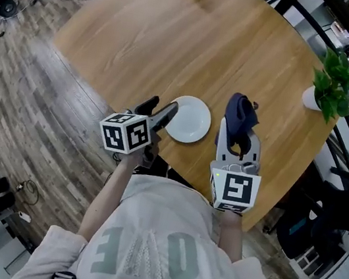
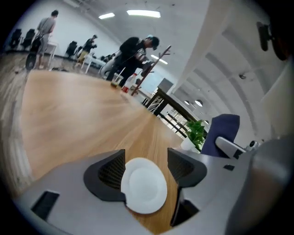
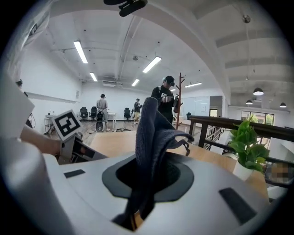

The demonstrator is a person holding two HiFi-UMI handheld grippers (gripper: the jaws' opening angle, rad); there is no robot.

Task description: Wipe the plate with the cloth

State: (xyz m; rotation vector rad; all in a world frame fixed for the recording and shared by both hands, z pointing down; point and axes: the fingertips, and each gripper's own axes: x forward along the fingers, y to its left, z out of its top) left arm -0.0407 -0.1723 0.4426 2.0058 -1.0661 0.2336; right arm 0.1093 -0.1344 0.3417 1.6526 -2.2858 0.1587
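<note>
On round wooden table (image 1: 152,38), plank floor (image 1: 22,95) around, plate (image 1: 189,119), left hand-held gripper (image 1: 162,109) spread, right hand-held gripper (image 1: 239,135) pinching cloth (image 1: 241,112).

White plate (image 1: 189,119) lies flat; bunched navy cloth (image 1: 240,113), apparently upright, beside it.

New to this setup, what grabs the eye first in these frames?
A white plate lies near the wooden table's near edge, the left gripper open at its left rim. Beside it, the right gripper is shut on a dark blue cloth that sticks up. A potted plant stands at the table's right edge.
</note>
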